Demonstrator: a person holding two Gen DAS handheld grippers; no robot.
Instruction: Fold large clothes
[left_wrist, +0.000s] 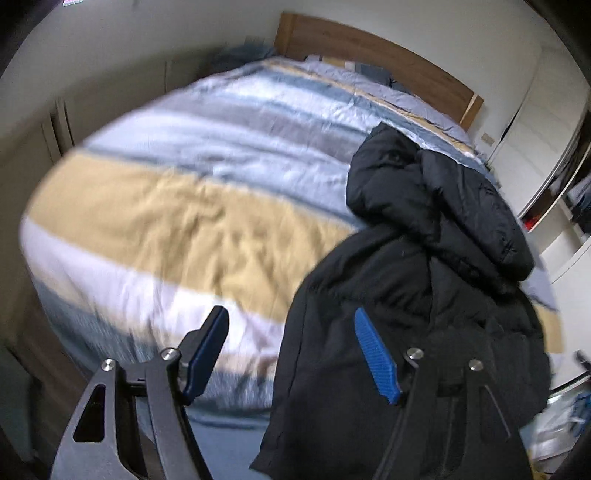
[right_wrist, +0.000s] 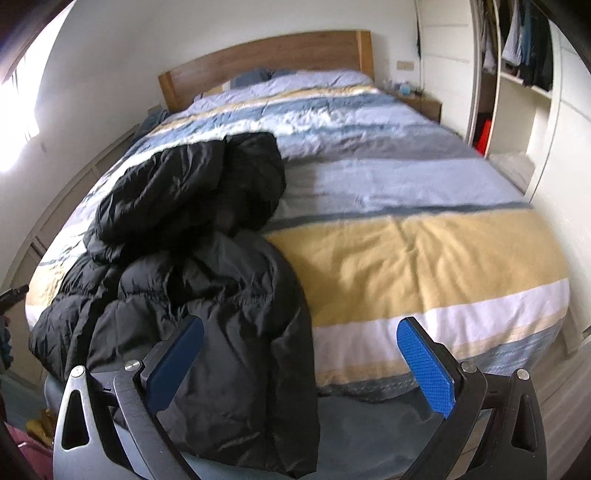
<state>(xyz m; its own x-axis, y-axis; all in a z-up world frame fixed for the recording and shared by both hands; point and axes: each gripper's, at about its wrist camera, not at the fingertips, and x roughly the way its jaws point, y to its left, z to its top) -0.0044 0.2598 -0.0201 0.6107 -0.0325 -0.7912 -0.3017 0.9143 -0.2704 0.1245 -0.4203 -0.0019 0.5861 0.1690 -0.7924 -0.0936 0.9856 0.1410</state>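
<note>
I see one black jacket (right_wrist: 192, 266), puffy and quilted with a hood, crumpled at the left of the right wrist view on one bed (right_wrist: 424, 258) (striped cover, wrinkled cotton). One wooden headboard (right_wrist: 266, 55) curves at top. My left gripper (left_wrist: 291, 354) and right gripper (right_wrist: 301, 365) both stand apart, holding nothing.

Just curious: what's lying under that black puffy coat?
The black coat lies crumpled on the striped duvet, its lower part hanging over the bed's foot. Whatever lies beneath the coat is hidden.
</note>
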